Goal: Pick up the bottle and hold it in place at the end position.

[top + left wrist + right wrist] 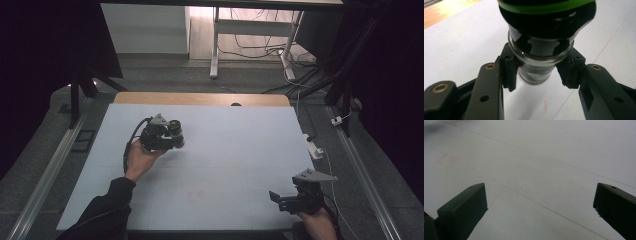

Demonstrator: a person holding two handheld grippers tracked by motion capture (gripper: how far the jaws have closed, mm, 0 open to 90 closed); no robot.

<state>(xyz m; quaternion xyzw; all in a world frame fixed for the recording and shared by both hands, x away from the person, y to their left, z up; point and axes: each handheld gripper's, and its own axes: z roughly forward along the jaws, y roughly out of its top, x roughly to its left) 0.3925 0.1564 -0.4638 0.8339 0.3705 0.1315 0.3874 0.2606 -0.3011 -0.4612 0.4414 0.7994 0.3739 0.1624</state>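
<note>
I am clamping my left gripper (537, 72) on a jar (541, 45), its pads pressing in from both sides on the narrow clear-glass end. The jar is dark, with a clear glass shoulder and a green band (546, 7) running round its far, wider part. In the left gripper view it is pointing away from me along the jaws, over the white surface (461, 45). In the high view I am holding the left gripper (172, 136) up over the left middle of the surface (235, 150), my left hand (140, 160) coming up from below in a dark sleeve, and the jar (175, 131) is sitting at the gripper's tip, clear of the sheet.

My right gripper (540, 205) is standing with its jaws wide apart and with just bare surface between them. In the high view it (276, 198) is lying near the front right corner, pointing left, well apart from the jar. A faint reddish mark (197, 195) is showing on the surface between my two hands, nearer the front edge. Beyond the white sheet a strip of wood (200, 98) is running along the far edge.
</note>
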